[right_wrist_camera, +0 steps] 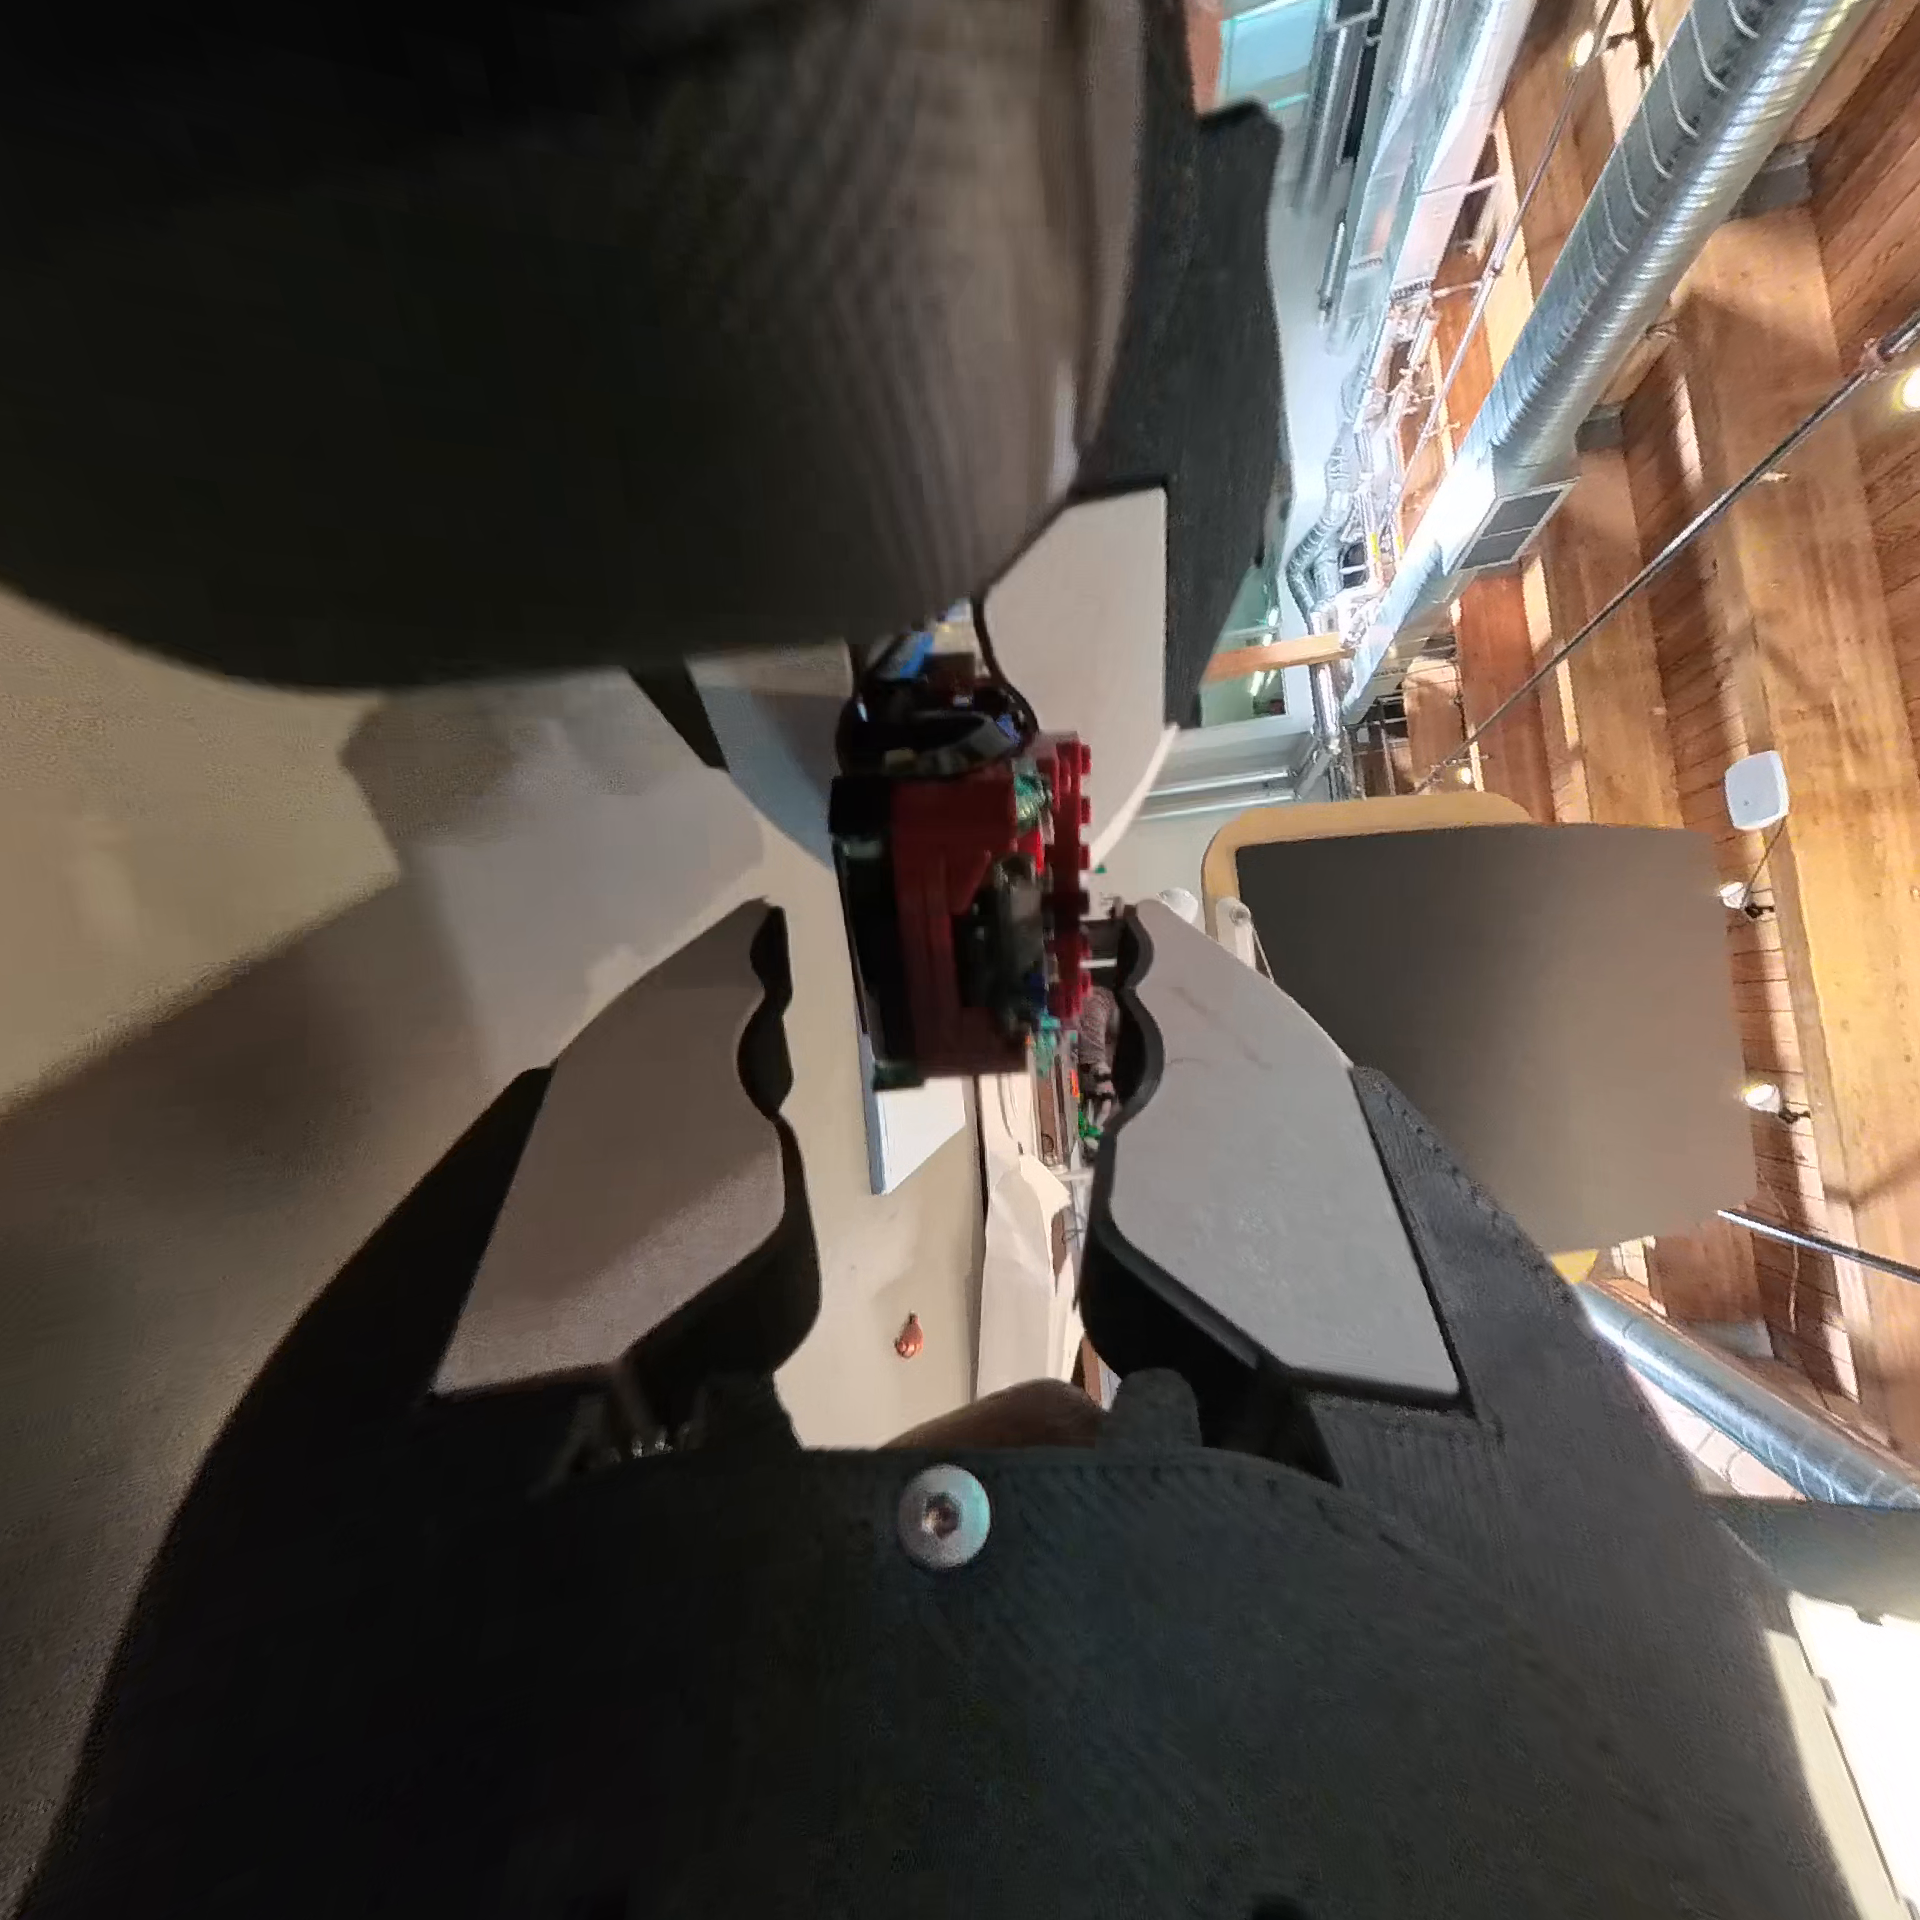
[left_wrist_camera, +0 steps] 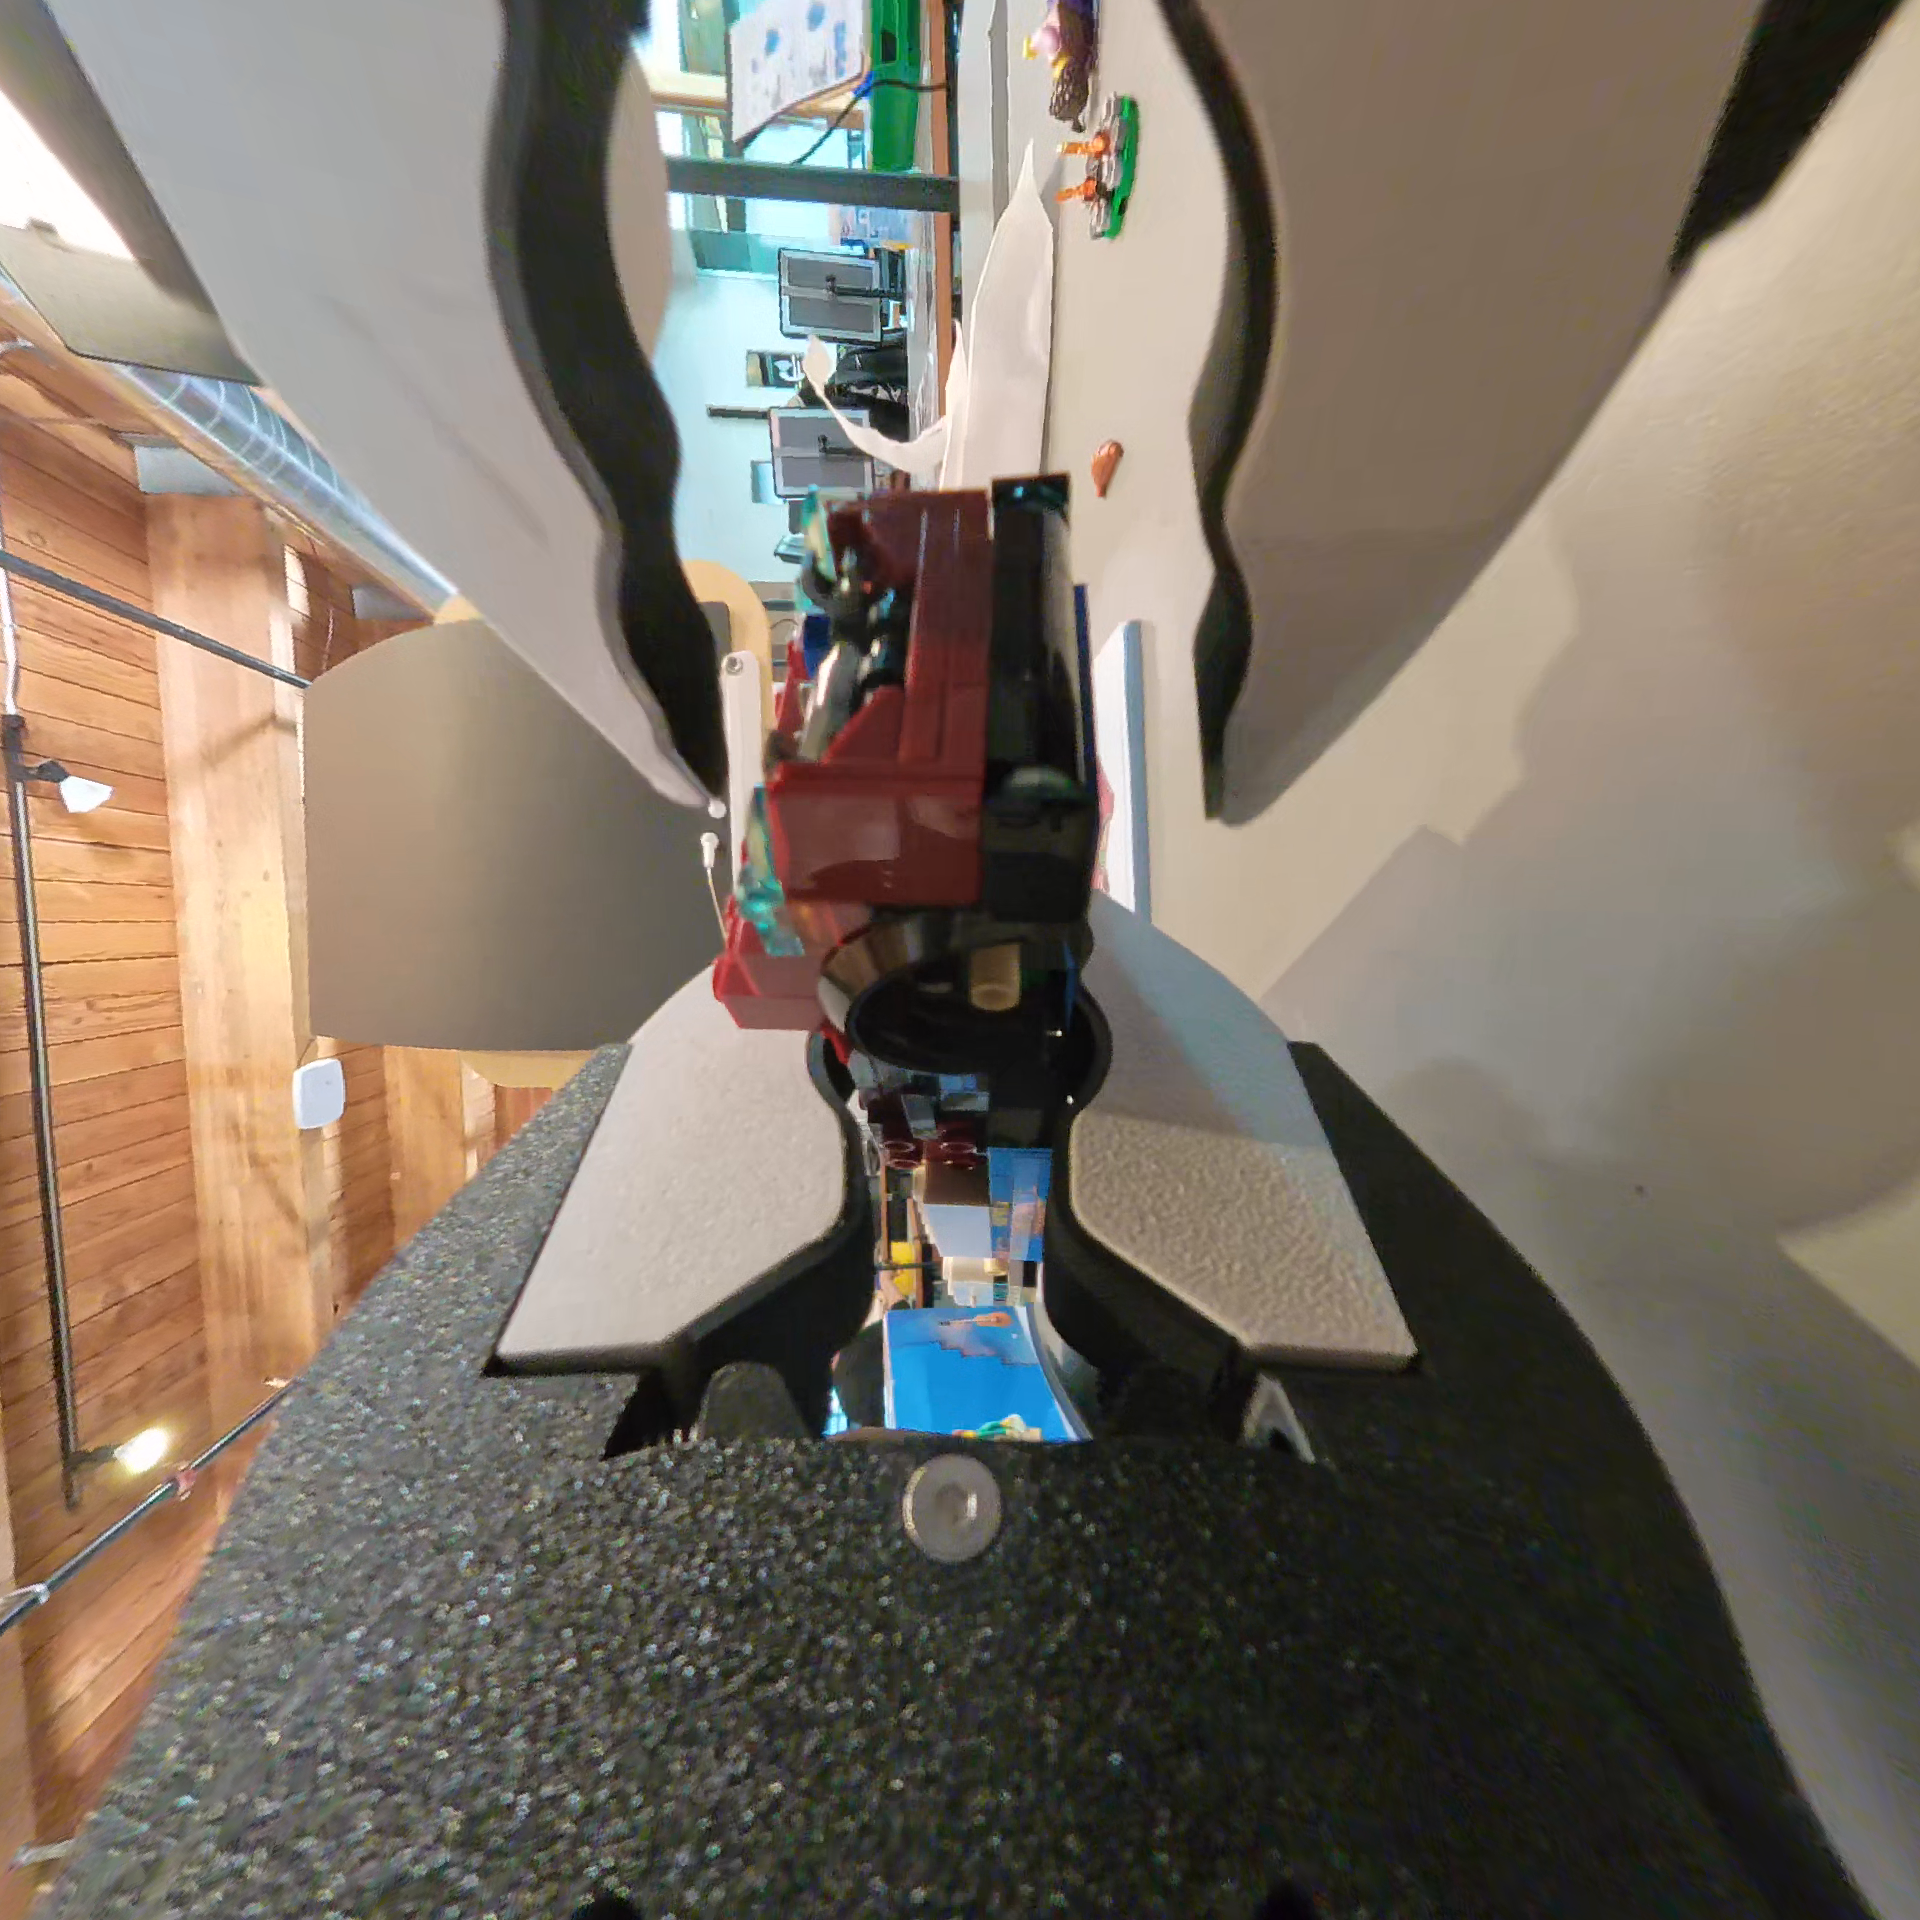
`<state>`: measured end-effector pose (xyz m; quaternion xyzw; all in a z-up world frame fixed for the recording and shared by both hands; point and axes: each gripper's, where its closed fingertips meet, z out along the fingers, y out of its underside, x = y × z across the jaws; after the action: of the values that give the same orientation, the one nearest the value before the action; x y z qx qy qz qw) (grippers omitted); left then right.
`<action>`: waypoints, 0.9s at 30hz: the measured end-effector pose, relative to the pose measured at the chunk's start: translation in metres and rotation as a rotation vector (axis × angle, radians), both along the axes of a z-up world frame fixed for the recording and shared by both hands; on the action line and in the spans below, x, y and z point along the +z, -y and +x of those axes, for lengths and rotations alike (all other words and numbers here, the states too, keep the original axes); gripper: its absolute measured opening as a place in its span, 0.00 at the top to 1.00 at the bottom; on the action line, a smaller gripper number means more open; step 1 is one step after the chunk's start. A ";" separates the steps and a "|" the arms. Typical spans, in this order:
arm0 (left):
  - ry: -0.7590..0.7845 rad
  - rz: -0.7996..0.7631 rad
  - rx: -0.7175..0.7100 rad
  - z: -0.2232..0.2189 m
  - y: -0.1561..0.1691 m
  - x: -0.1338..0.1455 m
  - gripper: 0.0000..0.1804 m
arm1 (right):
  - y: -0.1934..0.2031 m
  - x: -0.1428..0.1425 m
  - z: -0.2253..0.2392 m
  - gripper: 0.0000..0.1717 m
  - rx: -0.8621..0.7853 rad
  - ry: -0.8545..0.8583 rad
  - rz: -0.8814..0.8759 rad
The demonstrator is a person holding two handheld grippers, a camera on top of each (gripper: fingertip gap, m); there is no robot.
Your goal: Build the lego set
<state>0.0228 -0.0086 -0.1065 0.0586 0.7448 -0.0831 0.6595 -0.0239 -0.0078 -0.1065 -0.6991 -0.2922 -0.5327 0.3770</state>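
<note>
Pale grey laminate makes up the table (left_wrist_camera: 1558, 935), which runs down the right half of the left wrist view because the cameras are rolled on their sides. Warm wooden planking (left_wrist_camera: 104, 831) fills the left edge of that view, crossed by a ribbed silver duct (right_wrist_camera: 1662, 208) that shows again at the upper right of the right wrist view.

In the middle of both frames sits a dark red and black brick model (left_wrist_camera: 914, 790). The left gripper (left_wrist_camera: 956, 1049) has its jaws partly closed on the model's black lower end, and the pads appear to press it from both sides. The right gripper (right_wrist_camera: 956, 935) stands wide open about the model's far end; one finger (right_wrist_camera: 1138, 966) lies just beside the red studs, the other clear of the black side.

On the table, a small brown piece (left_wrist_camera: 1108, 464) lies alone, and a green plate with orange bits (left_wrist_camera: 1114, 166) sits at the upper right. Crumpled white paper (left_wrist_camera: 1013, 343) rests along the table's edge.
</note>
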 end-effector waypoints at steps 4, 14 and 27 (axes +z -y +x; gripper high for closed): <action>-0.010 -0.006 -0.002 0.001 0.000 -0.002 0.81 | 0.010 0.002 0.007 0.63 -0.023 -0.070 0.013; -0.039 -0.014 -0.023 0.000 0.006 -0.007 0.81 | 0.004 -0.001 0.007 0.69 0.004 -0.051 -0.011; -0.079 -0.053 -0.024 -0.002 0.005 -0.011 0.81 | -0.002 -0.002 0.013 0.75 -0.021 -0.021 -0.023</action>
<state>0.0211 -0.0137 -0.1173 0.0468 0.7671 -0.1130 0.6298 -0.0105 -0.0054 -0.1090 -0.7120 -0.2867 -0.5260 0.3664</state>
